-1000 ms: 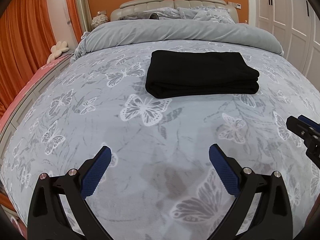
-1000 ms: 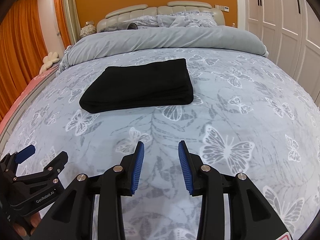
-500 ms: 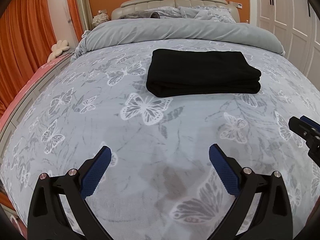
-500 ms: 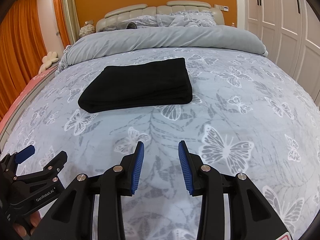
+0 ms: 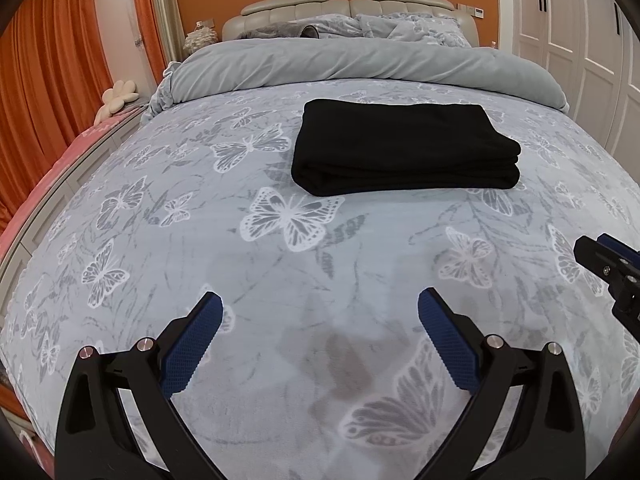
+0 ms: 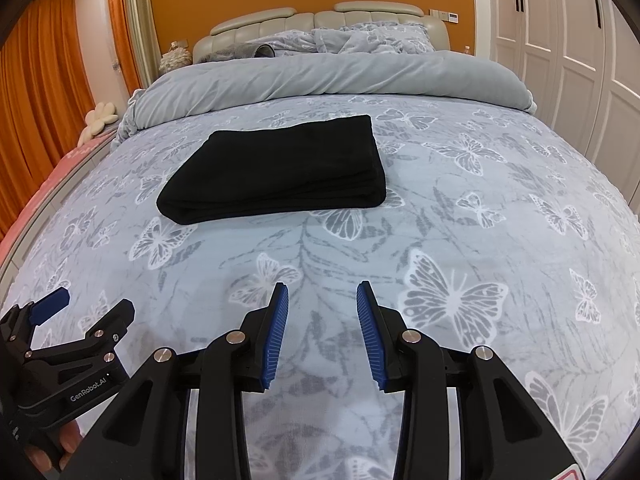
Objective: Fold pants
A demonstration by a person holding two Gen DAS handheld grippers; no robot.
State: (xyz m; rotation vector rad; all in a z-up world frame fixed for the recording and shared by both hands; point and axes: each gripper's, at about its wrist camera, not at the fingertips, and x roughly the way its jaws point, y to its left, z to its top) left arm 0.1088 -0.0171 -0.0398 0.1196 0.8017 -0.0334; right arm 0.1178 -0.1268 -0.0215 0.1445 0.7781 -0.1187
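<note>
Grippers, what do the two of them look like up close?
Both, left gripper and right gripper, have black angular plastic frames with silver rivets and blue textured pads on the fingers. The left one's body carries white "GenRobot.AI" lettering. No cables or sleeves are visible.

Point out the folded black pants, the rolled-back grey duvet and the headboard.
folded black pants (image 6: pixel 280 168), right wrist view, top layer.
rolled-back grey duvet (image 5: pixel 360 64), left wrist view, middle of the roll.
headboard (image 6: pixel 280 26), right wrist view, left padded panel.

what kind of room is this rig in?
A home bedroom, by the look of it. A made bed with a butterfly-print cover fills both views, with a padded headboard and pillows behind. White wardrobe doors line one side. Folded black pants lie on the bed.
</note>
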